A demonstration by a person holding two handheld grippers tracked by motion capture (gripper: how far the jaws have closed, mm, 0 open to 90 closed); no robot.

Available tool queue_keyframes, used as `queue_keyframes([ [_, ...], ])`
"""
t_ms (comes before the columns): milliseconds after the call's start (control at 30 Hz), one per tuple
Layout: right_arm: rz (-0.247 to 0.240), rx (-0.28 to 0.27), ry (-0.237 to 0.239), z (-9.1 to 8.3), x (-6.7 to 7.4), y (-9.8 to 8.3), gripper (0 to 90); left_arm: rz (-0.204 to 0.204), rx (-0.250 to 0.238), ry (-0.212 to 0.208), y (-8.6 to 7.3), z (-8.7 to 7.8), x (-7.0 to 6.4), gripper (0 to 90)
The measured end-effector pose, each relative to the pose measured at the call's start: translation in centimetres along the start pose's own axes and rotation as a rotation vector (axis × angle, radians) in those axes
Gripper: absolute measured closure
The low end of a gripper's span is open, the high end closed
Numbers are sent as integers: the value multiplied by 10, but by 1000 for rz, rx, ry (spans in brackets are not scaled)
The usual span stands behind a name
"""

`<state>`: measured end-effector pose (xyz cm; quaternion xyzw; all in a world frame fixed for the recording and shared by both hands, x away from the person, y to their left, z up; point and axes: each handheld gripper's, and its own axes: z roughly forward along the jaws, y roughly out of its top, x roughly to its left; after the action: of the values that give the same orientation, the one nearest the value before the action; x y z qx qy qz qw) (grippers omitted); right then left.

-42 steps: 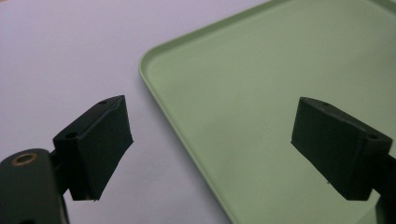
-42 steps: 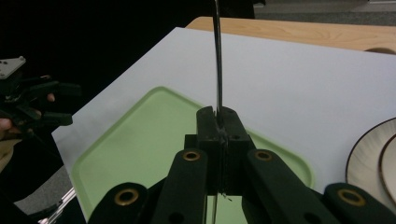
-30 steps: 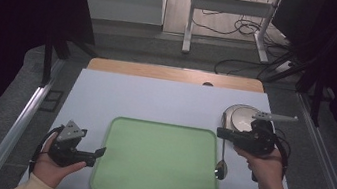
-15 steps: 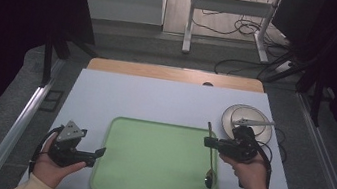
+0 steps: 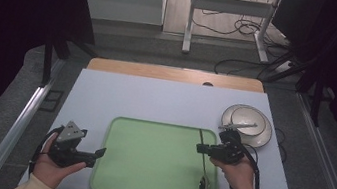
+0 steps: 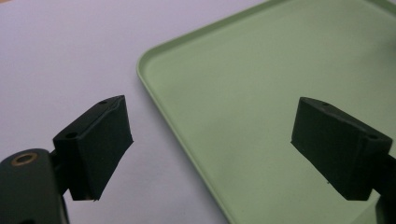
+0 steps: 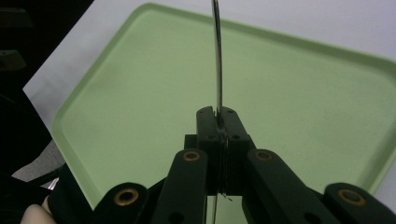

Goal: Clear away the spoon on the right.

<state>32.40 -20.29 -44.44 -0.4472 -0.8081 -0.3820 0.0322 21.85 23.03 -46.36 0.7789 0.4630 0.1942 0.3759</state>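
Observation:
A metal spoon [image 5: 204, 164] hangs over the right part of the green tray [image 5: 146, 162], bowl toward the front edge. My right gripper [image 5: 200, 148] is shut on its handle; in the right gripper view the thin handle [image 7: 217, 65] runs up from between the closed jaws, above the tray [image 7: 140, 107]. My left gripper [image 5: 98, 154] stands open at the tray's left edge with nothing between its fingers [image 6: 95, 142]. In the left gripper view the tray's corner [image 6: 224, 88] lies between the jaws.
A white plate [image 5: 247, 126] with another utensil [image 5: 238, 126] on it sits at the right of the pale table [image 5: 156, 97]. A wooden strip [image 5: 174, 74] borders the far edge. Cables and a metal stand lie on the floor beyond.
My right gripper has carried the spoon leftward from beside the plate to above the tray's right side. The left gripper has stayed where it was.

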Motion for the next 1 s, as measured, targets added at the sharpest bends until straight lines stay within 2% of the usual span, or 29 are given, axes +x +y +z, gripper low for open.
queue_keyframes([
  [133,7,23,-18,7,-3,-2,880,-1,-1,0,0,0,0,120],
  [400,50,75,-50,24,-13,-4,876,4,0,1,0,0,-1,119],
  [733,52,114,-110,38,-18,-8,854,7,0,0,0,0,-1,119],
  [1000,12,148,-157,47,-14,-12,826,11,4,-3,0,0,-2,119],
])
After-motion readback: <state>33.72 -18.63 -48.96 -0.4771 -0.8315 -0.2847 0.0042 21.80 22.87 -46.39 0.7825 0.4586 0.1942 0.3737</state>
